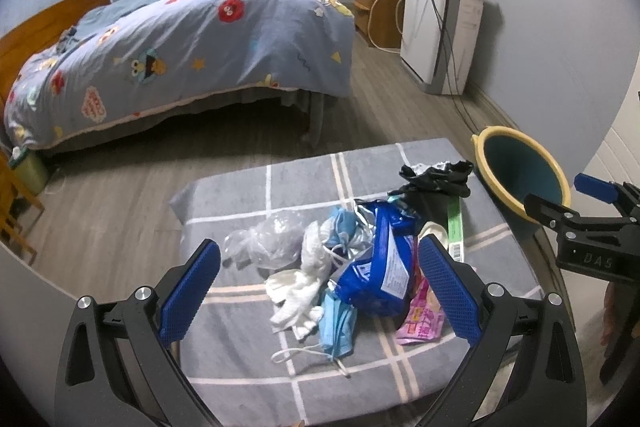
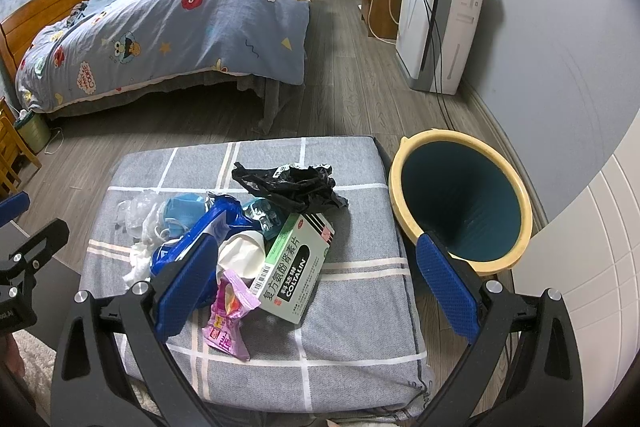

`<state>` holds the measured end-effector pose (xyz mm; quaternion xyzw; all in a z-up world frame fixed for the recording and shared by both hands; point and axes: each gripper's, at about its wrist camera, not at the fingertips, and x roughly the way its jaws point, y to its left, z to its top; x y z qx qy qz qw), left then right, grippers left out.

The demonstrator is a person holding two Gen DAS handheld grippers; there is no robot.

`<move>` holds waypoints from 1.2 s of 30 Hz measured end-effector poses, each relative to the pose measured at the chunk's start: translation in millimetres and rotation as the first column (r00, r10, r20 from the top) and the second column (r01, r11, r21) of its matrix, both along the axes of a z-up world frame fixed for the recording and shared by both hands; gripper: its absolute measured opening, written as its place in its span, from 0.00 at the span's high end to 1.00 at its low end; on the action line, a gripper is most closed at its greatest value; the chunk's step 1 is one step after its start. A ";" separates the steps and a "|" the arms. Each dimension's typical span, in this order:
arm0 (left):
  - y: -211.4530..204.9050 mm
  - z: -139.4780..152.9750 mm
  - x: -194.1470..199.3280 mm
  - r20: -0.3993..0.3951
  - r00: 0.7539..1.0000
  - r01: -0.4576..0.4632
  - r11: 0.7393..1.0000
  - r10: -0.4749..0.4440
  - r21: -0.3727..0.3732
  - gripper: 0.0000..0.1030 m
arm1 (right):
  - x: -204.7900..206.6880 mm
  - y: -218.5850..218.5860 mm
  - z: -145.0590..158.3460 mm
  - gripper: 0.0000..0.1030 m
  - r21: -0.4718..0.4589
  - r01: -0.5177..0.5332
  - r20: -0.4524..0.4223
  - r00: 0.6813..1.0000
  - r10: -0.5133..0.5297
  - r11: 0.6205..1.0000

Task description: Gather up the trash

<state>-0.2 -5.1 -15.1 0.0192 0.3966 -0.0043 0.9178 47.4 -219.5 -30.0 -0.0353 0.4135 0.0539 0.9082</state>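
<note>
Both my claws hang spread wide and hold nothing — left claw [image 1: 320, 279] above the trash pile [image 1: 352, 267], right claw [image 2: 316, 267] nearer the cushion [image 2: 360, 327] edge. The bin [image 2: 464, 203] stands just beside that edge, mouth tilted toward me — bare floor [image 2: 344, 67] beyond

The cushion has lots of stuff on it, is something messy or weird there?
Yes. A heap of trash sits on the grey checked cushion: a crumpled black bag, blue face masks, a medicine box and a pink wrapper. None of it is in the bin standing beside the cushion.
</note>
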 end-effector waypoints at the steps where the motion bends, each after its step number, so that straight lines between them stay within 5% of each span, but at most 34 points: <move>1: -0.4 -0.4 0.2 0.002 1.000 0.001 1.000 -0.001 0.000 0.05 | -0.8 -0.1 -0.6 0.05 0.000 0.000 -0.001 1.000 0.000 1.000; 13: 0.4 0.4 1.9 -0.008 1.000 0.009 1.000 -0.009 -0.015 0.05 | -1.8 0.0 -4.6 0.05 -0.003 0.003 -0.017 1.000 -0.003 1.000; 19: 8.7 5.2 12.7 -0.007 1.000 -0.015 1.000 0.015 -0.013 0.05 | 30.9 -8.4 3.0 0.05 -0.024 0.022 -0.039 0.999 -0.023 0.999; 31: -5.6 -31.9 47.9 -0.138 0.990 0.036 0.994 -0.021 0.105 0.05 | 96.5 29.7 -39.8 0.07 -0.125 -0.268 -0.148 0.957 0.249 0.955; 36: 6.4 -46.5 62.9 -0.190 0.982 0.010 0.999 -0.003 0.037 0.05 | 110.4 49.9 -66.2 0.22 -0.192 -0.347 -0.195 0.930 0.311 0.918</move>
